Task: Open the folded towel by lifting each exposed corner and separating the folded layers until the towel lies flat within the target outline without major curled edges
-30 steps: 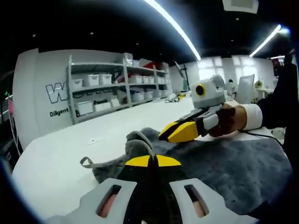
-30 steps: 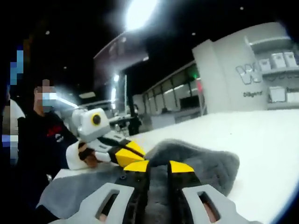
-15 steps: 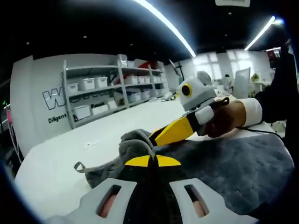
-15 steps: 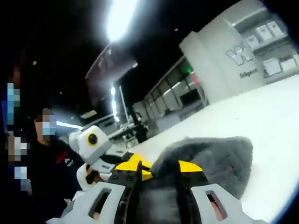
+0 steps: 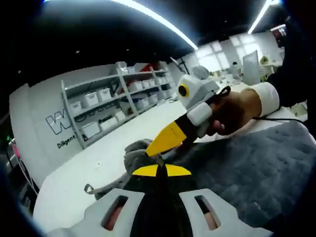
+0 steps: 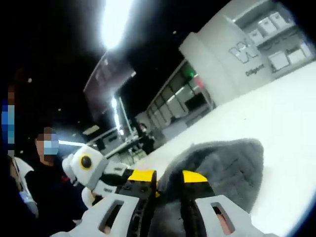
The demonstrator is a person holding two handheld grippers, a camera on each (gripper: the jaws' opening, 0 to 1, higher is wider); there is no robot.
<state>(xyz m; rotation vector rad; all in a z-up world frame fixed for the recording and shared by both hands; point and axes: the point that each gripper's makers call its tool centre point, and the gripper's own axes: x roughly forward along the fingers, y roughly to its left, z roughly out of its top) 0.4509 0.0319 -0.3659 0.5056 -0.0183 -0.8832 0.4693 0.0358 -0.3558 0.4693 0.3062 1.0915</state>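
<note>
A dark grey fuzzy towel (image 5: pixel 247 168) is spread over the white table (image 5: pixel 69 192), its far edge bunched into a hump (image 5: pixel 134 150). In the left gripper view my left gripper (image 5: pixel 158 170) sits low at the towel's edge with its yellow tips pressed together and nothing visible between them. My right gripper (image 5: pixel 153 148) comes in from the right, held by a hand (image 5: pixel 232 111), and slants down onto the hump. In the right gripper view my right gripper (image 6: pixel 169 177) is shut on a raised fold of the towel (image 6: pixel 222 165). The left gripper (image 6: pixel 129 174) lies just to its left.
A fabric loop (image 5: pixel 91 189) sticks out from the towel's left edge. Shelves with white bins (image 5: pixel 113 106) stand along the far wall. A person in dark clothes (image 6: pixel 47 192) is at the left of the right gripper view. Bare table (image 6: pixel 281 128) stretches beyond the towel.
The right gripper has tipped more steeply and lifted the pinched fold higher off the table. The left gripper stays shut at the towel's edge. Both views have tilted.
</note>
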